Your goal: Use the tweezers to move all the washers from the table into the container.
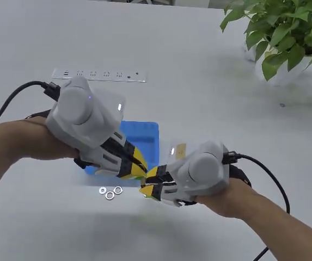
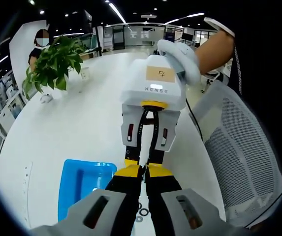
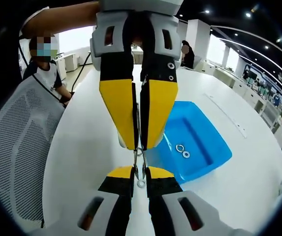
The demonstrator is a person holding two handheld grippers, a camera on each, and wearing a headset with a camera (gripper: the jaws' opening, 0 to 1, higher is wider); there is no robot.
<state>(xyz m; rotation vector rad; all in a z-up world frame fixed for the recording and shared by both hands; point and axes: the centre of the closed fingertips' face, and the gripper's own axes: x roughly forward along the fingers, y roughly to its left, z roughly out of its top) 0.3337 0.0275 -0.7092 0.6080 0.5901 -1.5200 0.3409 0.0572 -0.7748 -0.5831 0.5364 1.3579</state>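
Thin metal tweezers (image 3: 138,147) run between the two grippers, which meet tip to tip above the table. My left gripper (image 1: 136,169) reaches in from the left and is shut on the tweezers (image 2: 142,156). My right gripper (image 1: 147,188) comes from the right and is shut on their other end. A small washer (image 3: 141,183) shows between the right gripper's (image 3: 141,173) yellow tips. The blue container (image 1: 146,138) lies just behind the grippers and holds two washers (image 3: 182,151). Three washers (image 1: 110,192) lie on the table in front of it, below the left gripper (image 2: 143,172).
A white power strip (image 1: 98,75) lies at the back left and a potted plant (image 1: 286,32) stands at the back right. A mesh chair (image 2: 239,147) is beside the table. Black cables trail from both grippers.
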